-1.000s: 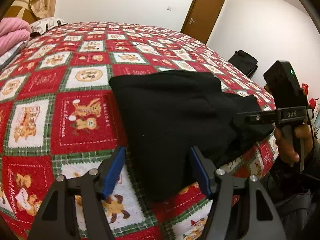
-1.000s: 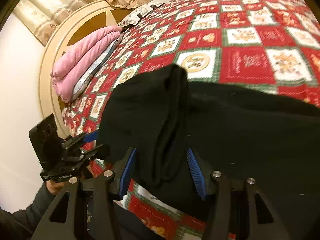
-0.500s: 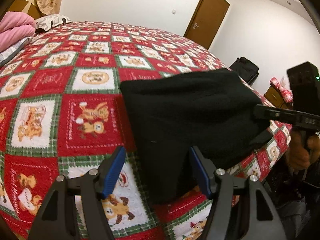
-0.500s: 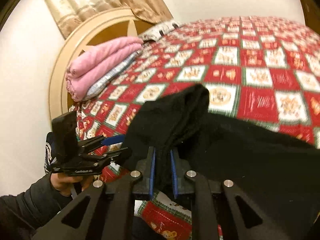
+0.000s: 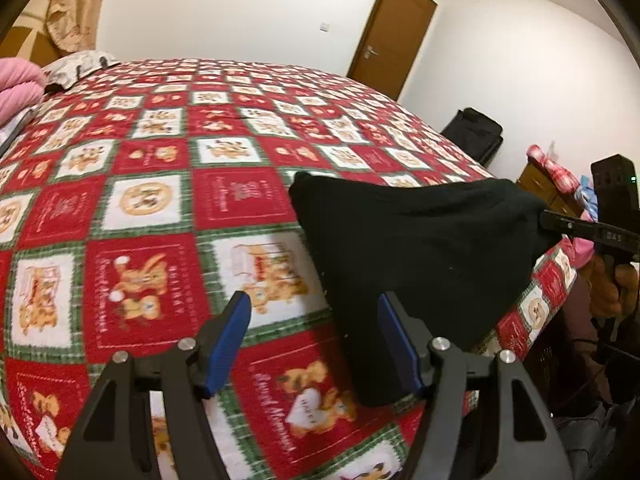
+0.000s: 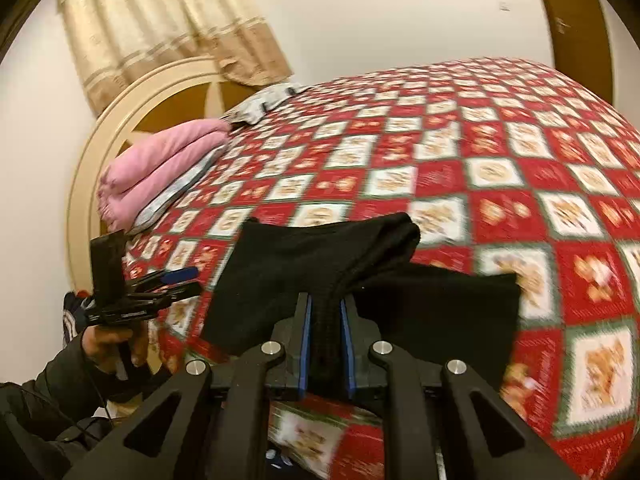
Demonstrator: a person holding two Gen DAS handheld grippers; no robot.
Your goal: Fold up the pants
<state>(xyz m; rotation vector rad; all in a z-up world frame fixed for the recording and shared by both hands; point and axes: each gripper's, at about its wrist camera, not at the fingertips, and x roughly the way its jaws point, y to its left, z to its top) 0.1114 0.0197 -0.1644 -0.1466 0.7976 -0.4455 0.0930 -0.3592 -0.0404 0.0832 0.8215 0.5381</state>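
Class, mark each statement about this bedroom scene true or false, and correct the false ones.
1. The right gripper has its fingers closed on the black pants. True.
2. The left gripper grips the pants too. False: its fingers stand apart, pressing on nothing.
3. The bedspread is plain blue. False: it is a red, white and green patchwork with bears.
4. A folded pink blanket lies near the headboard. True.
5. The wooden door stands open. False: it is shut.
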